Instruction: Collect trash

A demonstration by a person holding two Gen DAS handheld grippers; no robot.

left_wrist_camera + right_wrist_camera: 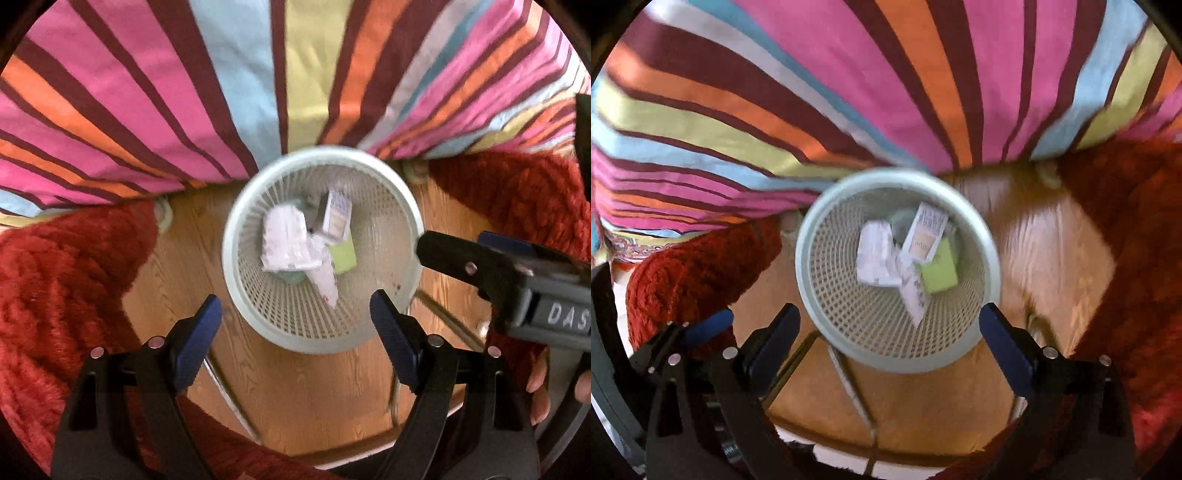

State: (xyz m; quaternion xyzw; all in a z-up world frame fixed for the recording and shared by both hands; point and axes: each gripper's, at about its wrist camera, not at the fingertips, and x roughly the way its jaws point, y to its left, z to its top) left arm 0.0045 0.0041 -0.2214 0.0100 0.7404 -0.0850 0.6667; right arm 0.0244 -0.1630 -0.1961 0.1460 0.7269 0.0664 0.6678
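Note:
A white mesh waste basket (388, 177) stands on the wooden floor, seen from above; it also shows in the right wrist view (812, 236). Inside lie crumpled white paper (284, 240), a small white box (336, 218) and a green note (343, 256); the paper (877, 254), box (925, 230) and green note (940, 271) show in the right wrist view too. My left gripper (297, 323) is open and empty above the basket's near rim. My right gripper (890, 328) is open and empty above the basket; its body (517, 280) enters the left wrist view from the right.
A striped bedspread (184, 92) hangs behind the basket. Red shaggy rugs (62, 277) lie left and right (517, 199) of it on the wooden floor (295, 398). A metal frame bar (447, 317) crosses the floor near the basket.

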